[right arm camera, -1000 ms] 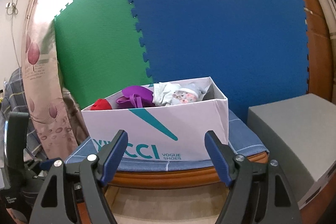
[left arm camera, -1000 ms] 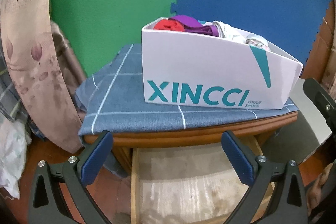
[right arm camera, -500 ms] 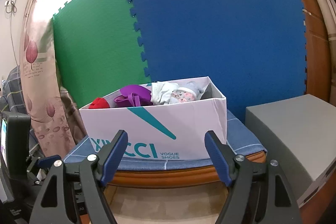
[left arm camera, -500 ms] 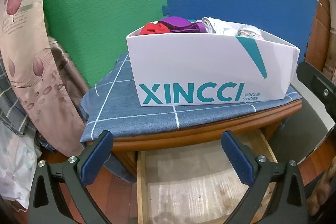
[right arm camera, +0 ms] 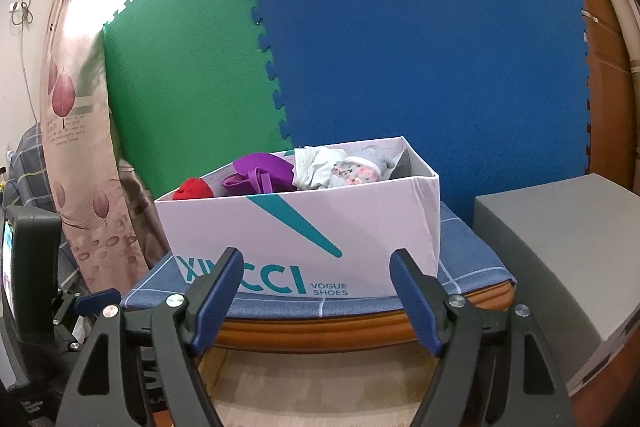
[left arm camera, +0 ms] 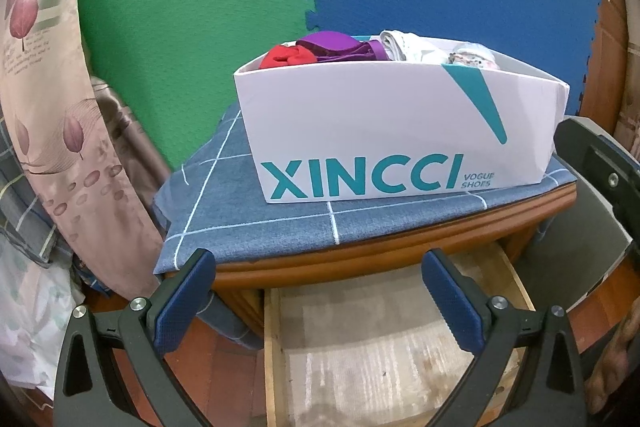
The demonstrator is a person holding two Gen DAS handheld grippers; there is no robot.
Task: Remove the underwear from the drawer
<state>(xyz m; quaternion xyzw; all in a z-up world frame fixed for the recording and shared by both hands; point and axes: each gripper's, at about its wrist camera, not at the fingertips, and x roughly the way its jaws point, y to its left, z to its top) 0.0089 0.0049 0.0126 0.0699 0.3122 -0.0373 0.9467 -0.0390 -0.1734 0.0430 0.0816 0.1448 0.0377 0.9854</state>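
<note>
A pulled-out wooden drawer lies below the cabinet top, its bottom lined with pale paper and nothing else showing in the part I see. My left gripper hangs open above it, nothing between its blue pads. On the cabinet stands a white XINCCI shoe box holding rolled underwear: red, purple and pale pieces. My right gripper is open in front of the box, empty, over the drawer's near part.
A blue checked cloth covers the wooden cabinet top. A flowered curtain hangs at the left. A grey box stands to the right of the cabinet. Green and blue foam mats line the wall behind.
The left wrist view has rolled and shifted a little, so the box now sits more level and further right. The right view is unchanged. Both grippers stay open.
</note>
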